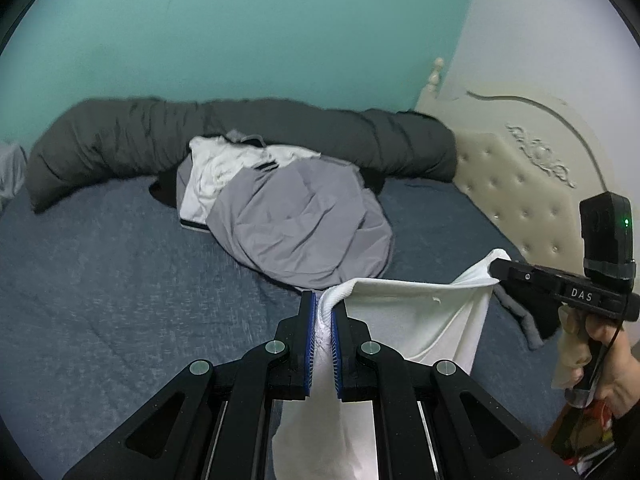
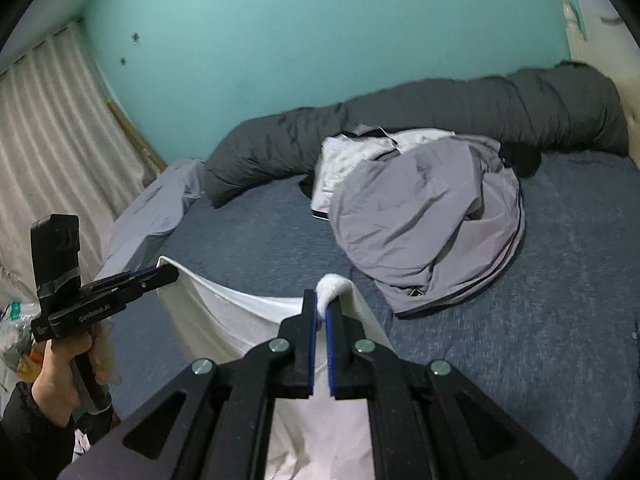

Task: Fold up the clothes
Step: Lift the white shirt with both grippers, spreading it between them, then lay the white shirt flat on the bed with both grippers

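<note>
A white garment point(image 1: 420, 320) is held stretched between the two claws above the bed point(image 1: 100, 280). The left claw point(image 1: 324, 312) is clamped on a bunched corner of the cloth, which is pinched between its blue pads point(image 1: 310, 340) and hangs down below them. The right claw point(image 2: 322, 312) is likewise closed on the other bunched corner, a white fold bulging over its tips. Between the two claws the upper edge of the garment sags. Beyond both claws, further up the bed, a crumpled grey garment point(image 1: 304, 224) is seen lying over a white one point(image 1: 224, 172), with a rolled dark duvet point(image 1: 120, 140) behind against the turquoise wall point(image 1: 240, 40). The padded headboard point(image 1: 520, 184) stands to the right of the left claw.
</note>
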`<action>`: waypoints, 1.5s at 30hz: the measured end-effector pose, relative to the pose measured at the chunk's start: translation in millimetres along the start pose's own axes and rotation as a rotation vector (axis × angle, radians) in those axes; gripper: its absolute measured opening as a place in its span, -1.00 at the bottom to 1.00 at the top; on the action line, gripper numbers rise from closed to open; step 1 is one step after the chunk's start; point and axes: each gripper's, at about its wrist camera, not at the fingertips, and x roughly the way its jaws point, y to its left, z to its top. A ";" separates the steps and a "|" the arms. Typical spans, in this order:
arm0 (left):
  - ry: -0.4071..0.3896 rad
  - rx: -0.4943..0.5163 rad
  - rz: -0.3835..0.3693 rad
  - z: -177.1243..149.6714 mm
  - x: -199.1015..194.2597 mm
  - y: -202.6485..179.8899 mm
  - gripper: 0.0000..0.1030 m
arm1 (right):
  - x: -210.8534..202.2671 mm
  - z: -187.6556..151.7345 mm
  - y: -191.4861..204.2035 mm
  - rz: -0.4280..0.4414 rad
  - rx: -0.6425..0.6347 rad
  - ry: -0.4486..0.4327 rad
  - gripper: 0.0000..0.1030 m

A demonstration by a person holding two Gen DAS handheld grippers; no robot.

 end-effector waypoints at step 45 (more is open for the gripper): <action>0.133 -0.179 0.006 -42.5 208.1 136.9 0.20 | 134.9 -23.3 -134.7 -0.081 0.214 -0.052 0.10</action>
